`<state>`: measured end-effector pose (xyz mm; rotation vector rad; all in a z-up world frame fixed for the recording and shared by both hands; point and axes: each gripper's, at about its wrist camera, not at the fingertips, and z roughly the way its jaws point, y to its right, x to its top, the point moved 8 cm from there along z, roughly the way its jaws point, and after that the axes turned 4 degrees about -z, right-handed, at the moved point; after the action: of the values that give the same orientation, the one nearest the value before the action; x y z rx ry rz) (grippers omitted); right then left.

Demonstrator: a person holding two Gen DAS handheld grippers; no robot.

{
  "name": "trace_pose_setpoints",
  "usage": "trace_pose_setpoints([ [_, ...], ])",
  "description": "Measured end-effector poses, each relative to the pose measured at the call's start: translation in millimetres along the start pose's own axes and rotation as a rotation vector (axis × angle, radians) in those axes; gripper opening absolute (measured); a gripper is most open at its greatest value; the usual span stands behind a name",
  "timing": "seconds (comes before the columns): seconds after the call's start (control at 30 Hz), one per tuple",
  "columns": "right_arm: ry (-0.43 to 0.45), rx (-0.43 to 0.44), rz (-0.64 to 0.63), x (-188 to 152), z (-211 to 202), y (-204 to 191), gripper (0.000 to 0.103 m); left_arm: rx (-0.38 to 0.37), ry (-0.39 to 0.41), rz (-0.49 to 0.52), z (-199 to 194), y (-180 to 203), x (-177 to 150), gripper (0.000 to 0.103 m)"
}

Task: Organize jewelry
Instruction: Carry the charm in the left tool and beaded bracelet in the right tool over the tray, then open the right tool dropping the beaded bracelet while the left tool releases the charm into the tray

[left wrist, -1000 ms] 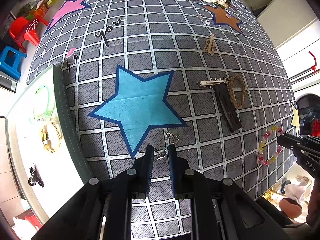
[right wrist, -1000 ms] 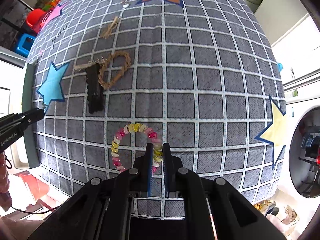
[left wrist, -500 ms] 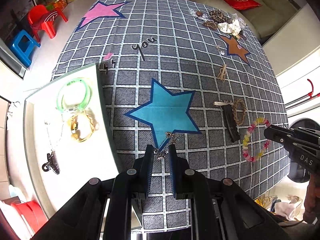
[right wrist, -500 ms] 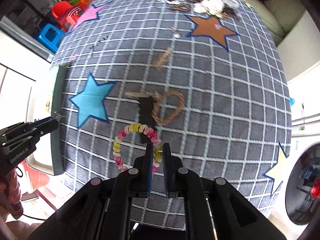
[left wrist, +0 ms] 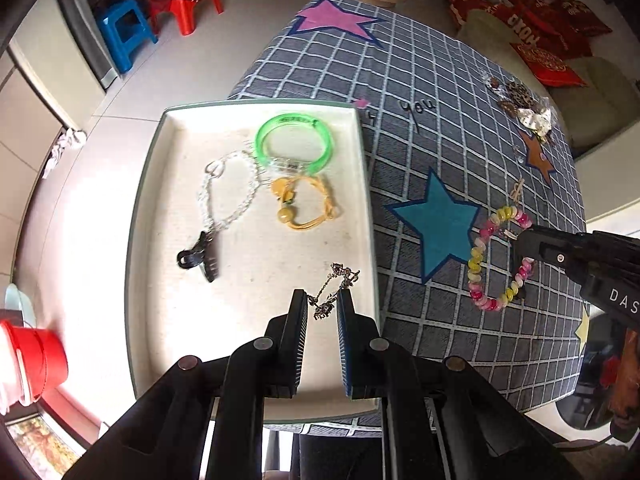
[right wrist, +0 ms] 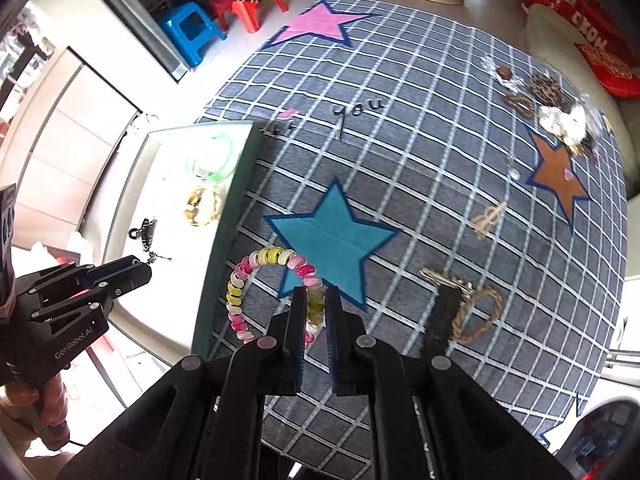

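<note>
A thin metal chain with small charms [left wrist: 334, 282] hangs from my left gripper [left wrist: 323, 300], which is shut on it above the near right part of the white tray [left wrist: 366, 200]. In the tray lie a green bangle [left wrist: 294, 119], a yellow hair tie [left wrist: 286, 214], a silver chain bracelet [left wrist: 248, 200] and a black claw clip [left wrist: 200, 258]. My right gripper [right wrist: 316, 294] is shut on a pink and yellow bead bracelet [right wrist: 272, 256], held in the air above the checked cloth by the teal star [right wrist: 332, 240], right of the tray's wall [right wrist: 240, 184]. The left gripper [right wrist: 144, 264] shows over the tray.
On the cloth lie a black bar clip [right wrist: 442, 316], a braided rope ring [right wrist: 480, 312], a silver clip [right wrist: 444, 278] and a wooden clip [right wrist: 488, 218]. A heap of more pieces [right wrist: 552, 108] sits at the far right by the orange star. Plastic chairs stand on the floor beyond.
Both grippers rose and travelled left with their loads. The left one went from the cloth near the teal star to above the tray; the right one brought the bead bracelet to the teal star.
</note>
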<state>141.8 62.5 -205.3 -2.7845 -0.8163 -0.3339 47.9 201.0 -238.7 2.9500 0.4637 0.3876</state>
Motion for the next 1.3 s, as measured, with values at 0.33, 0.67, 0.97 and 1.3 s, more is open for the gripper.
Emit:
trace_pose_setpoints([
  [0.33, -0.061, 0.074, -0.172, -10.6, 35.3, -74.9, 0.01, 0.043, -0.028, -0.141, 13.0, -68.7, -21.0, 0.022],
  [0.67, -0.189, 0.126, -0.207, -27.9, 96.1, -130.6, 0.009, 0.075, -0.057, -0.174, 41.7, -90.9, -31.3, 0.022],
  [0.97, -0.218, 0.078, -0.249, -9.9, 129.3, -145.9, 0.01, 0.109, -0.054, -0.195, 54.6, -103.2, -27.5, 0.022],
  [1.3, -0.234, 0.041, -0.24, 2.0, 131.3, -136.3, 0.01, 0.166, -0.044, -0.148, 61.3, -97.5, -28.8, 0.022],
])
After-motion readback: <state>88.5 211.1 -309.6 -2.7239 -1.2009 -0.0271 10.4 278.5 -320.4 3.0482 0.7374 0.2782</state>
